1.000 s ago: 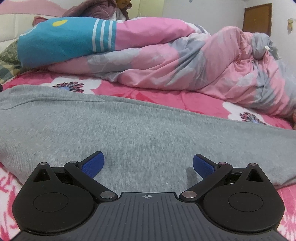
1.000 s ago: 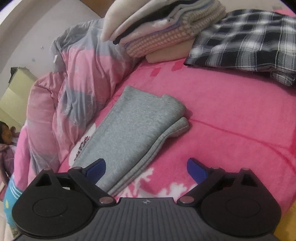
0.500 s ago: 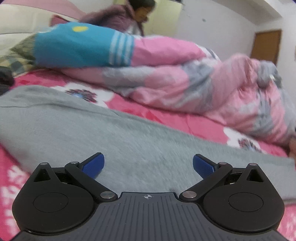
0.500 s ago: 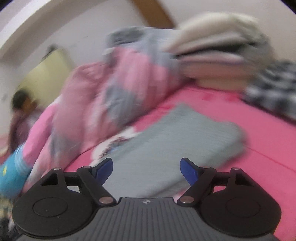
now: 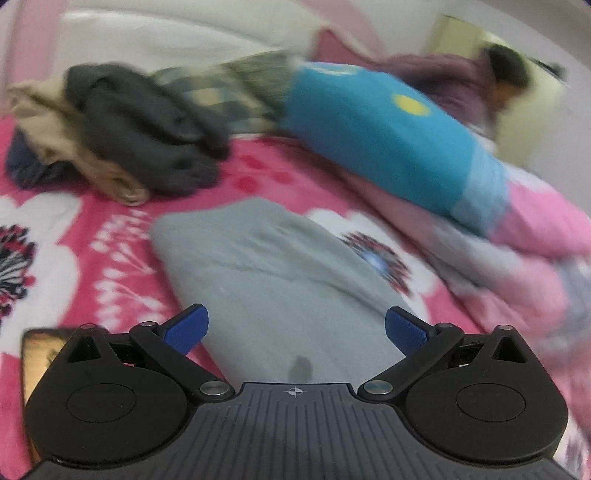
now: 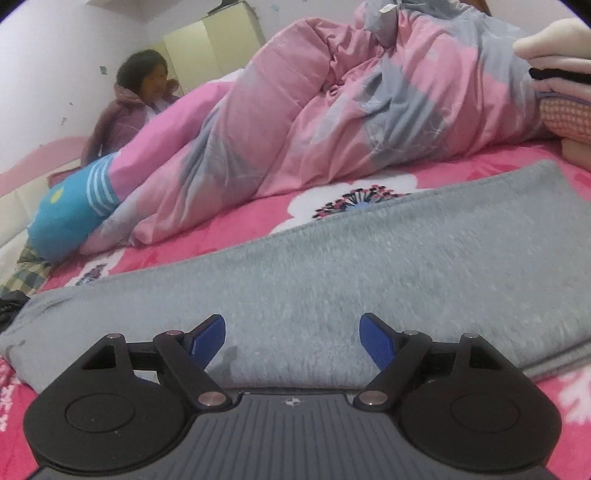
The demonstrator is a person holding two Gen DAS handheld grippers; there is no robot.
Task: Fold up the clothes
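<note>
My left gripper (image 5: pixel 293 328) has its jaws wide apart with nothing in them; my right gripper (image 6: pixel 291 338) has its jaws open too, and nothing is pinched between them.

The thing I have to fold is the grey garment (image 6: pixel 332 280); it lies flat on the bed (image 6: pixel 258 218), right in front of both my grippers; in the left view it (image 5: pixel 273 273) runs away from me like a long strip, and its far end sits near a messy pile of dark and tan clothes (image 5: pixel 122 129); in the right view it stretches from side to side, with the pink and grey quilt (image 6: pixel 332 103) behind it, apart from it.

I think the grey garment is soft and fuzzy, like a warm sweater; it looks light, floppy and a bit thick; it will bend and sag when I lift it, and it will not break; it should not slip much, since the cloth is fluffy. It already looks doubled over, so I must pinch all the layers at once, or one will drop. I think the best places to hold are the two corners of one short end, one in each gripper, with the jaws biting on the edge.

A stack of folded clothes (image 6: pixel 557 74) sits at the right edge of the right view.

I can see no brand, label or words that I can read; a small white tag (image 6: pixel 386 8) sticks up on the quilt, but it is too small to tell.
</note>
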